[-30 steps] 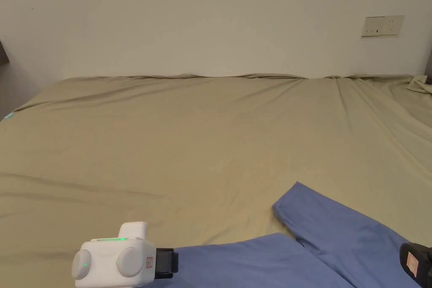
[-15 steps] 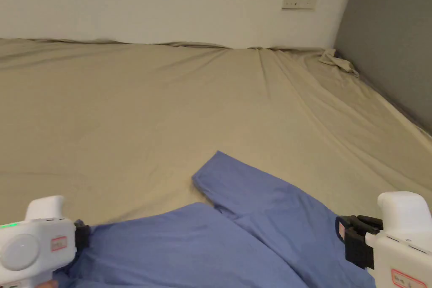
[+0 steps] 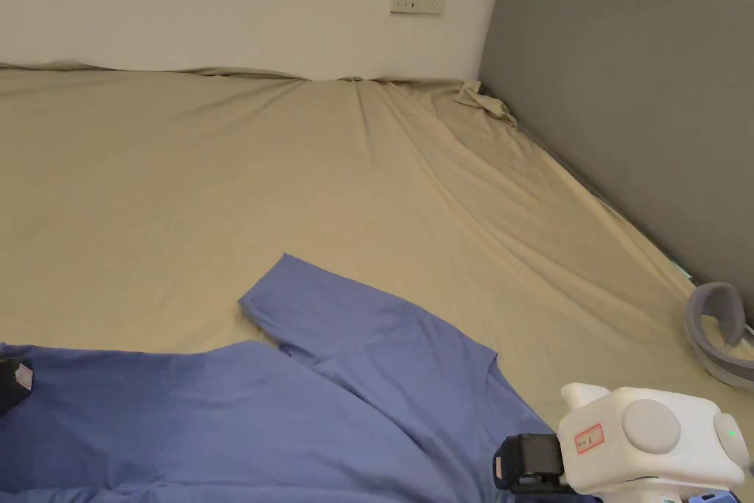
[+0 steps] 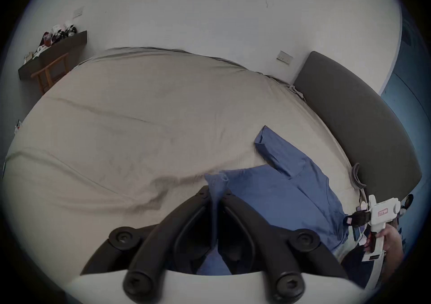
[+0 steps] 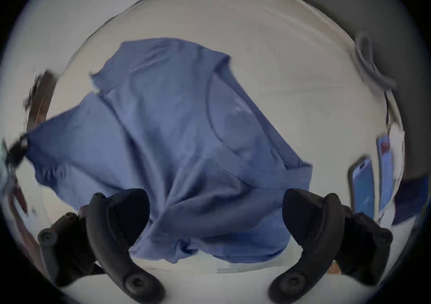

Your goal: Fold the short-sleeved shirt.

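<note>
Right claw (image 5: 215, 194) lowered, spread | left claw (image 4: 215, 192) pinching shirt (image 3: 353, 379) corner

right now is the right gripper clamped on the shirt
No, in the right gripper view the right gripper stands wide open, jaws apart over the blue shirt.

I see the blue short-sleeved cotton shirt (image 3: 309, 409) spread on the tan bed sheet (image 3: 221, 180), near its front edge. One sleeve points toward the far wall. My left gripper (image 4: 215, 194) grips the shirt's left corner; my right gripper (image 5: 215, 213) sits at its right side, jaws apart over the cloth. The grey padded headboard (image 3: 633, 107) runs along the sheet's right. A grey curved neck pillow (image 3: 718, 331) lies against it, right of the shirt.
</note>
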Tool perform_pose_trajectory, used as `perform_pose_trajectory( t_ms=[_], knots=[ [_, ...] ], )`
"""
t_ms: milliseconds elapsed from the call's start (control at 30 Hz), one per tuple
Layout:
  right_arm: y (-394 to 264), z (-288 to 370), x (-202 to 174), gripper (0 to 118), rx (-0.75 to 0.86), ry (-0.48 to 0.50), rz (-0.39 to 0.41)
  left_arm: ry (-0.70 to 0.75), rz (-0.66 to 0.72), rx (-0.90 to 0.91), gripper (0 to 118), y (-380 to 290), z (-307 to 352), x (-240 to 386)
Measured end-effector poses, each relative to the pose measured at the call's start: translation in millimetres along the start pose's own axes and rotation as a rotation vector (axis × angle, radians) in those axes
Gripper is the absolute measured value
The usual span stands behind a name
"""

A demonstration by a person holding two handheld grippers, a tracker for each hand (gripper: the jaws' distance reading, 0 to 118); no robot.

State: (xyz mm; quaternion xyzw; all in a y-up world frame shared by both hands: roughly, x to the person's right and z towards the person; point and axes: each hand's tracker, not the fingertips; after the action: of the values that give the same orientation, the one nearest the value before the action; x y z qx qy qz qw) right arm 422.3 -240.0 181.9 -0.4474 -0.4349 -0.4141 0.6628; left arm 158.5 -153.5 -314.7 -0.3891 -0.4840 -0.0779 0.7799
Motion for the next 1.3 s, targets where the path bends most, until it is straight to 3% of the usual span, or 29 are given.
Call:
perform_pose_trajectory(
  t_ms=[33,67,133,167,267,333,500,600,700,800,867,1033,1300],
  knots=[
    [0,-4,0,107,-0.018,-0.007,-0.021,-0.001,0.002,-0.001,1,0,0,-1],
    [-1,-9,0,89,-0.056,0.002,-0.030,-0.003,0.006,-0.005,1,-2,0,-2],
    [-6,-16,-1,30,-0.096,0.077,-0.061,-0.006,0.023,-0.014,1,-4,1,-4],
    [-11,-14,-2,19,-0.061,0.115,-0.078,-0.010,0.034,-0.017,1,-5,1,-6],
    [-23,5,-16,13,0.115,0.071,0.028,-0.058,0.082,-0.018,1,-7,8,-8],
    [-30,26,-28,12,0.204,0.112,0.079,-0.107,0.135,-0.006,1,-4,13,-11],
    [-13,102,-70,11,0.456,0.081,0.296,-0.207,0.246,0.146,1,29,42,-11],
    [24,152,-78,11,0.593,0.095,0.312,-0.217,0.295,0.297,1,72,77,-18],
    [67,196,-89,11,0.735,-0.014,0.371,-0.199,0.350,0.460,1,118,112,-42],
    [113,232,-100,11,0.806,0.008,0.370,-0.144,0.383,0.546,1,156,141,-60],
    [140,253,-119,11,0.843,-0.034,0.410,-0.145,0.403,0.591,1,182,152,-68],
    [204,283,-148,10,0.846,-0.022,0.415,-0.092,0.437,0.660,1,219,166,-75],
    [269,304,-183,10,0.783,-0.026,0.423,0.007,0.303,0.629,1,276,157,-69]
  ],
)
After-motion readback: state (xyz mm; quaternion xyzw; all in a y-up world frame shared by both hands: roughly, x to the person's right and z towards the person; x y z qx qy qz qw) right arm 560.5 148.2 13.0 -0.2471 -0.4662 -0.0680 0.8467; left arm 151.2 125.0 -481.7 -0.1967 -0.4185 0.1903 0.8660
